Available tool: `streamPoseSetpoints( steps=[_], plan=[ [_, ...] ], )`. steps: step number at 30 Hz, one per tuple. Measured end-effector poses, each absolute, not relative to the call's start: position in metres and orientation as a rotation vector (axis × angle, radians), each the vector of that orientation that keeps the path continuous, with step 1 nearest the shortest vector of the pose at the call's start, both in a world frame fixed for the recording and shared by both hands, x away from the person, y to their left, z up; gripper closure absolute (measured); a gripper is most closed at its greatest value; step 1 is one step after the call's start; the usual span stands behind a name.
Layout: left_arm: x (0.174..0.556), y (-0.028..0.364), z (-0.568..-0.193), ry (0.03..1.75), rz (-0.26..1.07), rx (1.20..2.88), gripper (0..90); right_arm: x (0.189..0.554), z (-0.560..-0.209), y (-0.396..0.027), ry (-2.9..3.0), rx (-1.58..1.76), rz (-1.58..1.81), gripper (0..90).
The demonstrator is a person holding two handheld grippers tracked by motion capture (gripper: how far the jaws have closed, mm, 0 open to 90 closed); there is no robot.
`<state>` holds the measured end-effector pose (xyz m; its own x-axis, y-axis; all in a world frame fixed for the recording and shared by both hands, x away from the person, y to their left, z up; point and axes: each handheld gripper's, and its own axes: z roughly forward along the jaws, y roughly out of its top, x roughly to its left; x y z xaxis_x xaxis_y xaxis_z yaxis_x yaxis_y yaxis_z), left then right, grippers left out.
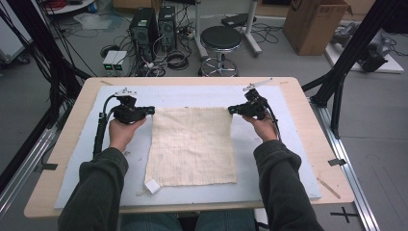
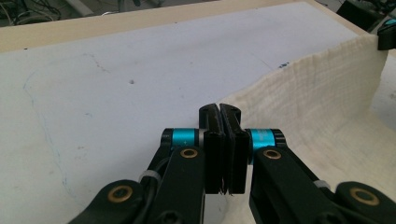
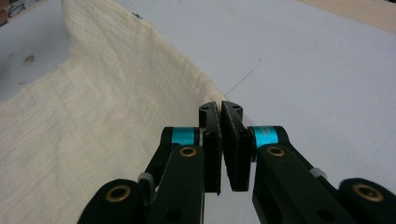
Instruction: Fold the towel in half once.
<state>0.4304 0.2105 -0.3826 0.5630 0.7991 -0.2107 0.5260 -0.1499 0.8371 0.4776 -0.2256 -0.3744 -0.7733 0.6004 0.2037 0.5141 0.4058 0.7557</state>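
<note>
Cream checked cloth [image 1: 192,144] lies flat on the mat, far corners lifted.

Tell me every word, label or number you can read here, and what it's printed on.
None can be read.
The small white tag at the cream cloth's near corner: too small to read.
The cardboard box on the floor carries a dark mark at its top edge: cut off, unreadable.
The computer towers: no legible labels.
</note>
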Motion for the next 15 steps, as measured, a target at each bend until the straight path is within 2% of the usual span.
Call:
streamPoseSetpoints(
  steps=[15],
  plan=[
    [0.410,0.214,-0.386,1.063,0.333,1.791,87.9,0.462,-0.374,-0.226,2.567,0.979,1.371,86.7]
  ],
)
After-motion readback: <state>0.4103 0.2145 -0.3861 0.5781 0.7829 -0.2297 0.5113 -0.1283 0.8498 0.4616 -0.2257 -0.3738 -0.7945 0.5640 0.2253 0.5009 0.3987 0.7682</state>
